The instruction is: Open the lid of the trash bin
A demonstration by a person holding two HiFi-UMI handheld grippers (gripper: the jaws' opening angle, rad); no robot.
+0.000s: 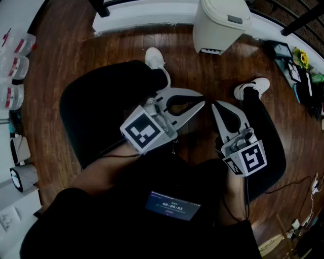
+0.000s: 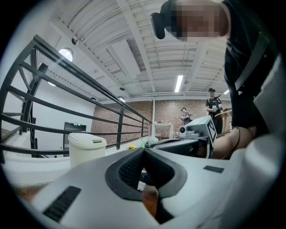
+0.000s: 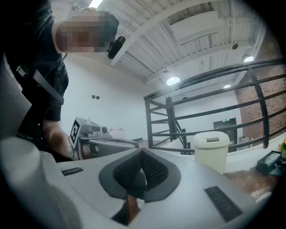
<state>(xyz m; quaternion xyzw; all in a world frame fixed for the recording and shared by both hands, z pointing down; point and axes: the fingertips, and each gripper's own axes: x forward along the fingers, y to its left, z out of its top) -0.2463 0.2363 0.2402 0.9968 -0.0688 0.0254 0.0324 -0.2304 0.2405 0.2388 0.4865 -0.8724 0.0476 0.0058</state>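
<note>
One trash bin point(image 1: 221, 25) stands on the wooden floor point(image 1: 116, 50), well ahead of the person's feet, with its lid point(image 1: 226, 11) down. The left tongs point(image 1: 201, 104) and right tongs point(image 1: 214, 105) are pressed closed, empty and well apart from it. The reach seems not yet begun; next, one pair must travel to the lid.

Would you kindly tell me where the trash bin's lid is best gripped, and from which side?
Probably the lid at its overhanging rim near the grey tab, approached from the person's side: the rim juts past the bin body, giving jaws an edge to lift.
</note>
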